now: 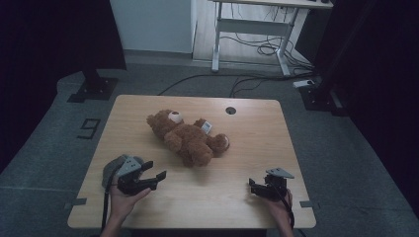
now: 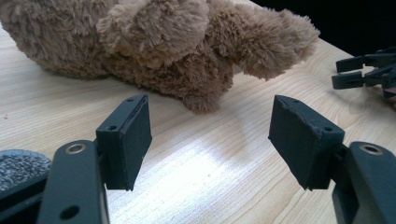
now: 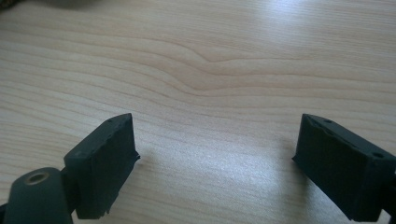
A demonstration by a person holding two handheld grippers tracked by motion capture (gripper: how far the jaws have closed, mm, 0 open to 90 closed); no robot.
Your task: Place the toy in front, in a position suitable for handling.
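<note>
Lying on its side near the middle of the counter [image 1: 123, 207], the teddy bear [image 1: 188, 138] stretches its long axis from head at far left to feet at near right, just ahead and to the right of the left hand-held gripper [image 1: 154, 171], whose jaws stand spread and empty. That one is clearly nearer than the right hand-held gripper [image 1: 253, 186], also spread with nothing between its jaws, well apart from the bear. From the left gripper view the bear's head is cut off, and a grey object [image 1: 109, 168] beside the left hand is too dim to identify.

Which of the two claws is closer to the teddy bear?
The left claw: it points at the teddy bear from nearby, while the right claw sits farther off.
</note>
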